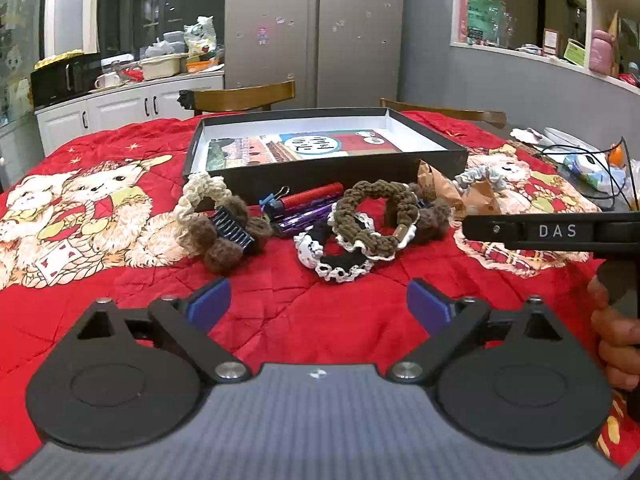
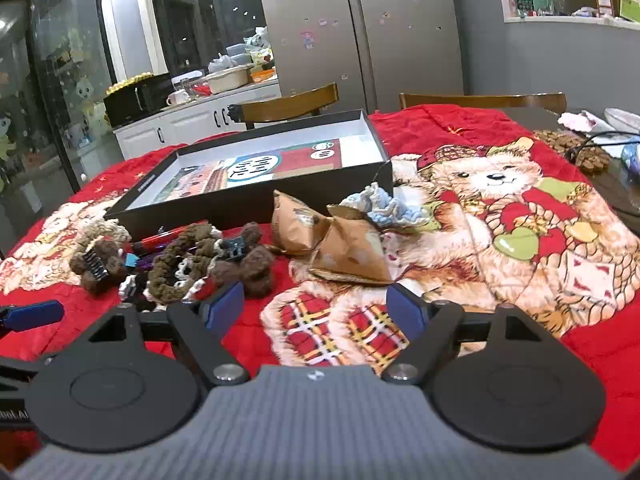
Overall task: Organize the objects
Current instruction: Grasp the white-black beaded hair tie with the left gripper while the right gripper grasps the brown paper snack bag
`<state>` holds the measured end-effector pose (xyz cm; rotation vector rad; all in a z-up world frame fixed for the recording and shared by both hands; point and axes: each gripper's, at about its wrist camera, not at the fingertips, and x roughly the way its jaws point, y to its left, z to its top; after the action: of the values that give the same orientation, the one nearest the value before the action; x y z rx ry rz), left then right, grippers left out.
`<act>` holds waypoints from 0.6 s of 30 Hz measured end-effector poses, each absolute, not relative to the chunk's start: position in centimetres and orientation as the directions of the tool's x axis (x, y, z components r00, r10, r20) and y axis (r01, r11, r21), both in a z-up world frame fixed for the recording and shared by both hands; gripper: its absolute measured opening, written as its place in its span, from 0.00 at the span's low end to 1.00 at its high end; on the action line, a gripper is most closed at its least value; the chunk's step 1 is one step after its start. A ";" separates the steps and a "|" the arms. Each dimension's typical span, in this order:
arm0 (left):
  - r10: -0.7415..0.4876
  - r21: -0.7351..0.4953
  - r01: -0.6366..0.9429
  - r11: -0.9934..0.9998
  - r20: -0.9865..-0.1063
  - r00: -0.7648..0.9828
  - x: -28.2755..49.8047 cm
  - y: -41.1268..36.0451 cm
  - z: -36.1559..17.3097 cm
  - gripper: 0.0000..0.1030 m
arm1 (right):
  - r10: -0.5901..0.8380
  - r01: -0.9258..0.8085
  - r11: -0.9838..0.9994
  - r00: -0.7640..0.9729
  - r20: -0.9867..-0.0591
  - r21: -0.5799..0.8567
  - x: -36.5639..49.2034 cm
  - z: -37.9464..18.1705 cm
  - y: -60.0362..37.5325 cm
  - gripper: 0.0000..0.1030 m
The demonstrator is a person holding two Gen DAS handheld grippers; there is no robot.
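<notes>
1. The task's things lie in a tangled heap on the red quilt [image 1: 280,320] over the desk, just in front of the open black box [image 1: 320,178]: a brown scrunchie [image 1: 376,216] overlapping a black-and-white scrunchie [image 1: 336,256], a fuzzy hair claw [image 1: 230,236], a red pen [image 1: 312,196], brown paper packets [image 2: 340,240]
2. Risk: the scrunchies overlap, so pinching one would likely drag its neighbour along, or snag the claw's teeth
3. Risk: the soft quilt may bunch up between the pads on a low grab
4. The left tool [image 1: 318,300] is spread wide and empty, tilted down short of the heap
5. The right tool [image 2: 316,306] is also spread and empty, tilted down just before the packets; a hand [image 1: 618,344] grips its handle
</notes>
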<state>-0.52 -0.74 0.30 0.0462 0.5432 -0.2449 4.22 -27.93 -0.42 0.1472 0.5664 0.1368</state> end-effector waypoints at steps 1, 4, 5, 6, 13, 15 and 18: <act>-0.219 -0.033 0.237 0.971 -0.520 0.825 -0.4 -0.6 0.3 0.88 | 0.159 -0.083 0.983 0.836 -0.525 0.166 4.3 -0.4 -28.0 0.82; -0.248 -0.090 0.238 0.967 -0.543 0.802 0.3 -0.1 0.3 0.82 | 0.146 -0.073 0.985 0.835 -0.531 0.157 4.6 -0.4 -28.1 0.81; -0.256 -0.111 0.234 0.966 -0.550 0.795 0.4 0.0 0.2 0.82 | 0.138 -0.065 0.986 0.835 -0.532 0.153 4.6 -0.4 -28.2 0.81; -0.266 -0.131 0.233 0.964 -0.558 0.786 0.7 0.2 0.1 0.81 | 0.126 -0.055 0.987 0.837 -0.533 0.148 4.7 -0.3 -28.3 0.81; -0.230 -0.174 0.158 0.972 -0.570 0.789 1.7 0.5 -0.1 0.74 | 0.049 0.014 0.993 0.855 -0.516 0.118 5.3 -0.1 -29.1 0.81; -0.213 -0.162 0.145 0.976 -0.574 0.791 1.9 0.3 0.0 0.74 | 0.038 0.032 0.992 0.853 -0.520 0.125 5.5 -0.1 -29.4 0.81; -0.196 -0.146 0.135 0.980 -0.578 0.792 2.2 -0.2 0.0 0.74 | 0.045 0.030 0.991 0.843 -0.537 0.130 6.2 -0.2 -29.5 0.79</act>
<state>2.23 -0.19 -0.02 -0.0992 0.6318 -0.1785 6.16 -29.55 -0.21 0.1354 0.5690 0.0080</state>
